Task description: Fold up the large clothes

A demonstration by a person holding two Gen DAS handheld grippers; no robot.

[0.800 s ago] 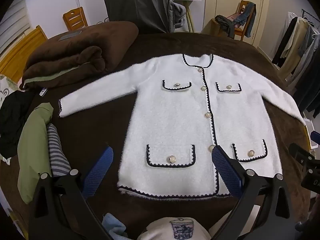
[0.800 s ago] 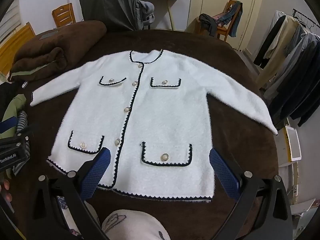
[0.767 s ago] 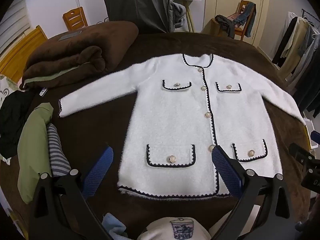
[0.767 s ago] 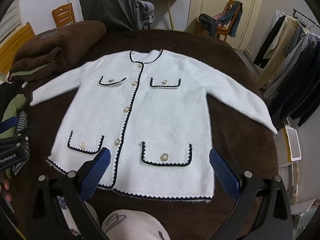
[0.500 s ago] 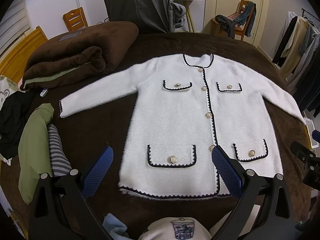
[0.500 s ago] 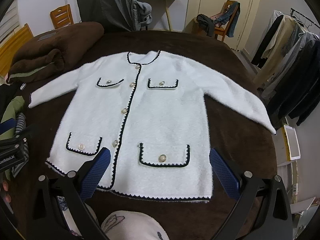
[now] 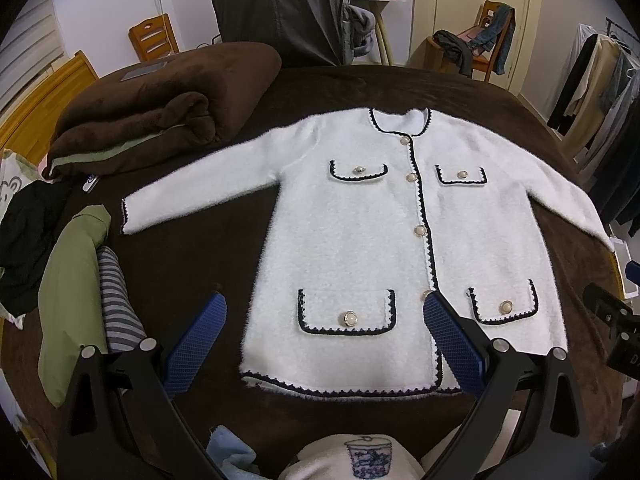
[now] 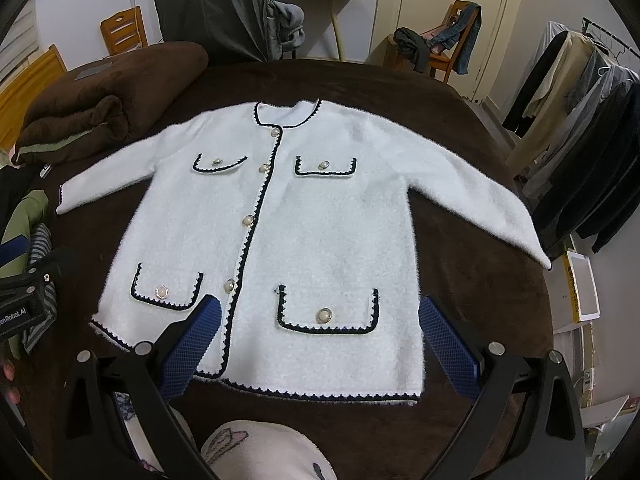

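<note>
The cardigan [image 7: 360, 240] lay flat mid-bed; left hand-held gripper [image 7: 324, 312] and right hand-held gripper [image 8: 316, 316] both gaped empty at the near hem (fluffy knit could slip or bunch when pinched).

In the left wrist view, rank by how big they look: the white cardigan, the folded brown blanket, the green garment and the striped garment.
1. white cardigan
2. folded brown blanket
3. green garment
4. striped garment

The last two lie nearer the camera, which inflates them.

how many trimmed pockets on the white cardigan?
4 on the white fuzzy cardigan: upper left, upper right, lower left, lower right. All fully visible; none hidden by the jaws.
</note>
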